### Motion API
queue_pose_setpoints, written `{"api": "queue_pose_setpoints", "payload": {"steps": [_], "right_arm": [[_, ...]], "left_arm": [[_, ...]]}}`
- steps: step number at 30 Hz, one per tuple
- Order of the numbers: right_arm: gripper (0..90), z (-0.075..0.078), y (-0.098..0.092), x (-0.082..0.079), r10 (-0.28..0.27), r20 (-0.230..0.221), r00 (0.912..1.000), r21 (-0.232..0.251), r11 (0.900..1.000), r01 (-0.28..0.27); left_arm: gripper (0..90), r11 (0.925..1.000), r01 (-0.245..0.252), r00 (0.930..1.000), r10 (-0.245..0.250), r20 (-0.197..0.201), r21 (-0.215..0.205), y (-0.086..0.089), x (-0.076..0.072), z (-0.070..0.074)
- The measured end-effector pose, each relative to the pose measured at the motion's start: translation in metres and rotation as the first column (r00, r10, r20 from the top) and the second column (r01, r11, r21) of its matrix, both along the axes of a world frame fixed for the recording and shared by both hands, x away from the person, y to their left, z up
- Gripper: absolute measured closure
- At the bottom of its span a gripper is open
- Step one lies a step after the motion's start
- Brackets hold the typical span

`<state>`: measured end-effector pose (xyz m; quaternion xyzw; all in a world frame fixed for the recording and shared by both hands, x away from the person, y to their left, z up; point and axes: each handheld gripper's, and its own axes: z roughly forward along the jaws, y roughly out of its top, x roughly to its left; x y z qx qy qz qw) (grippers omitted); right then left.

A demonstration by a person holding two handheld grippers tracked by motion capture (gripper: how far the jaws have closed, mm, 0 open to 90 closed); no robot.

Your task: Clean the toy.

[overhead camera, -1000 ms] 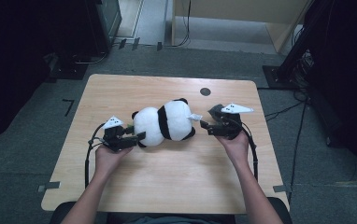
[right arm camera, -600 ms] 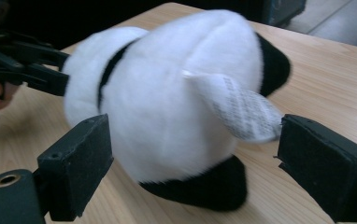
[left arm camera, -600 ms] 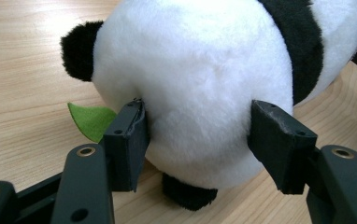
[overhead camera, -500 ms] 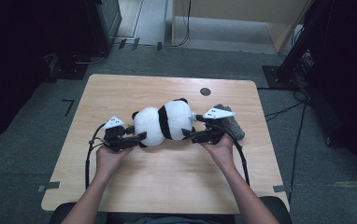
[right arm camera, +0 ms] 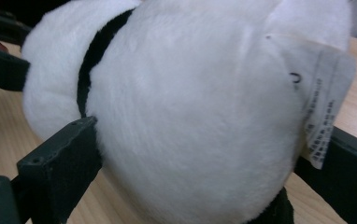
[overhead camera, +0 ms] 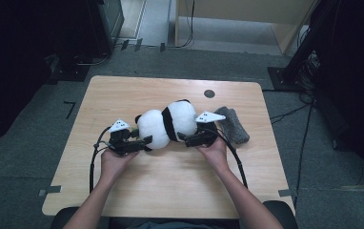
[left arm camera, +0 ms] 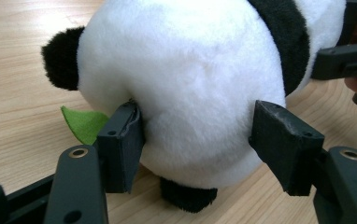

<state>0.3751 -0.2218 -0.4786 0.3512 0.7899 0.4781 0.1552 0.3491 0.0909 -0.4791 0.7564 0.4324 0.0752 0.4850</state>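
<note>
The plush panda (overhead camera: 166,125) lay on its side near the middle of the tabletop (overhead camera: 170,200), a little toward the far edge, with one claw at each end of it.

The left claw (overhead camera: 142,142) stood part-way open around the panda's white end. In the left gripper view (left arm camera: 200,135) one pad pressed into the fur beside a green felt leaf (left arm camera: 84,123), while the other pad sat just off the fur with a sliver of gap, so it bracketed the toy without squeezing it.

The right claw (overhead camera: 186,138) had just been opening, with the panda's other white end between its jaws. In the right gripper view (right arm camera: 195,140) the plush bulged between the two pads: one pad touched the fur near the black band, the other sat behind a white sewn-in label (right arm camera: 324,107). Whether those pads truly pressed could not be told.

The high view alone gave the layout: a grey cloth (overhead camera: 233,125) lying behind the right claw toward the right edge, and a dark round spot (overhead camera: 209,93) near the far edge. The left gripper view added the leaf, a black ear and a black foot underneath; the right gripper view added the label.
</note>
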Motion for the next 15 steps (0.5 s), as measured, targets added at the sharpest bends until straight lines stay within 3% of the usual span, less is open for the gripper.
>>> {"api": "queue_pose_setpoints", "payload": {"steps": [2, 5, 6, 7, 9, 11, 15], "right_arm": [[7.7, -0.001, 0.002, 0.001, -0.001, 0.009, 1.0000, -0.029, 1.000, 0.002], [20.7, -0.001, 0.001, 0.003, -0.014, 0.009, 0.9999, -0.023, 1.000, 0.014], [28.5, 0.000, 0.001, 0.003, -0.016, -0.001, 0.9999, -0.016, 1.000, 0.016], [34.5, 0.002, 0.000, 0.003, -0.019, -0.039, 0.9990, -0.006, 1.000, 0.019], [43.3, 0.007, -0.003, 0.004, -0.008, -0.054, 0.9985, -0.024, 1.000, 0.007], [47.3, 0.010, -0.007, 0.005, 0.001, -0.045, 0.9990, -0.032, 0.999, -0.003], [48.0, 0.013, -0.017, 0.007, 0.015, -0.037, 0.9992, -0.015, 1.000, -0.015]], "left_arm": [[35.9, 1.0000, -0.002, 1.0000, 0.002, -0.004, -0.004, -0.001, 0.000, 0.000], [36.2, 1.0000, 0.001, 1.0000, -0.001, 0.002, -0.010, -0.001, 0.001, 0.000], [36.3, 0.9999, 0.002, 1.0000, -0.002, 0.005, -0.013, 0.000, 0.001, 0.000], [36.4, 0.9999, 0.008, 0.9999, -0.008, 0.012, -0.011, 0.000, 0.001, 0.000], [36.7, 0.9997, 0.023, 0.9993, -0.024, 0.027, 0.005, 0.002, 0.001, 0.003], [35.9, 0.9990, 0.038, 0.9987, -0.039, 0.033, 0.025, 0.004, 0.002, 0.006], [34.2, 0.9994, 0.026, 0.9981, -0.028, 0.055, 0.024, 0.014, 0.004, 0.009]]}}
